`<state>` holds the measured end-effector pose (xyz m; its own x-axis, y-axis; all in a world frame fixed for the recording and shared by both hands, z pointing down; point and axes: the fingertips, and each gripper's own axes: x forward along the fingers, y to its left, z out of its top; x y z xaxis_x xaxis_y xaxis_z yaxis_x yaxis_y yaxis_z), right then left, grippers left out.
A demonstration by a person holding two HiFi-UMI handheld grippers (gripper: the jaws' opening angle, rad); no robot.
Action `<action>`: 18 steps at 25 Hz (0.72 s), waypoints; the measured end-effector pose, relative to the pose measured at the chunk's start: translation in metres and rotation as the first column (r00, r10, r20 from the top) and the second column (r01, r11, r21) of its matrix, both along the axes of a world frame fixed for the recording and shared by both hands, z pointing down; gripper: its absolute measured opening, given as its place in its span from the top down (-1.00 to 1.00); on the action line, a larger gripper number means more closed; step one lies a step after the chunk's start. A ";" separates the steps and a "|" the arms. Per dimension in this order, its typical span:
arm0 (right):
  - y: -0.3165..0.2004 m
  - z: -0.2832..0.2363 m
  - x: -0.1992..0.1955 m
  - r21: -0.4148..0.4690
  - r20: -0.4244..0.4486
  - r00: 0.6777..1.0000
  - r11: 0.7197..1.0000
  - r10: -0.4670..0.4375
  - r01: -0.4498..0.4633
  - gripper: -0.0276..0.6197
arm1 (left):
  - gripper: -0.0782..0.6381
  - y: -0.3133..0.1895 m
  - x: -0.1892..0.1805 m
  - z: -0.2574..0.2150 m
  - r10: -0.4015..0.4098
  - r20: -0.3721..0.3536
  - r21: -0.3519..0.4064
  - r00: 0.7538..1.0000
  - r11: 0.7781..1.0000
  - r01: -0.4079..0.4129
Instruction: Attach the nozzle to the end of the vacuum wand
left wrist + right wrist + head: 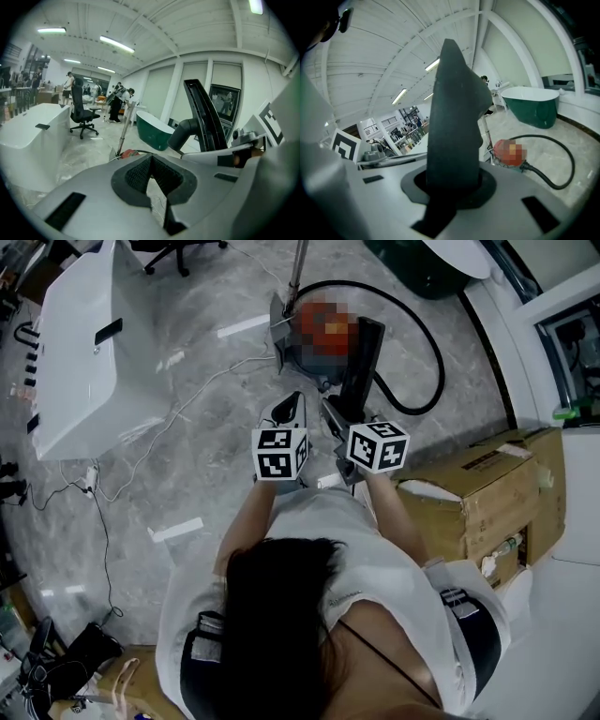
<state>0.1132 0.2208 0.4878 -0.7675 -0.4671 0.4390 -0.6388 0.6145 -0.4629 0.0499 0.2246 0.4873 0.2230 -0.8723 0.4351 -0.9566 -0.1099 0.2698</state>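
In the head view my right gripper (343,414) is shut on a black vacuum nozzle (361,360) that sticks out forward, towards the red vacuum canister (323,329) on the floor. The metal wand (298,268) rises from beside the canister, apart from the nozzle. My left gripper (289,409) hangs just left of the right one, shut with nothing in it. In the right gripper view the nozzle (454,122) fills the jaws of the right gripper (452,187), with the canister (508,152) and wand (487,133) beyond. The left gripper view shows my left gripper (151,176) closed, the nozzle (204,117) at its right and the wand (124,131) ahead.
A black hose (427,343) loops on the marble floor right of the canister. A white bathtub (89,343) stands at left, with cables beside it. Cardboard boxes (487,493) sit at right. A green tub (152,129) and an office chair (82,112) stand farther off.
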 end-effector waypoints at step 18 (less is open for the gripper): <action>-0.075 0.001 -0.040 -0.042 -0.003 0.997 0.997 0.071 -0.071 0.68 | 0.77 -0.078 -0.048 -0.005 0.045 -0.003 -0.013 0.999 0.999 -0.045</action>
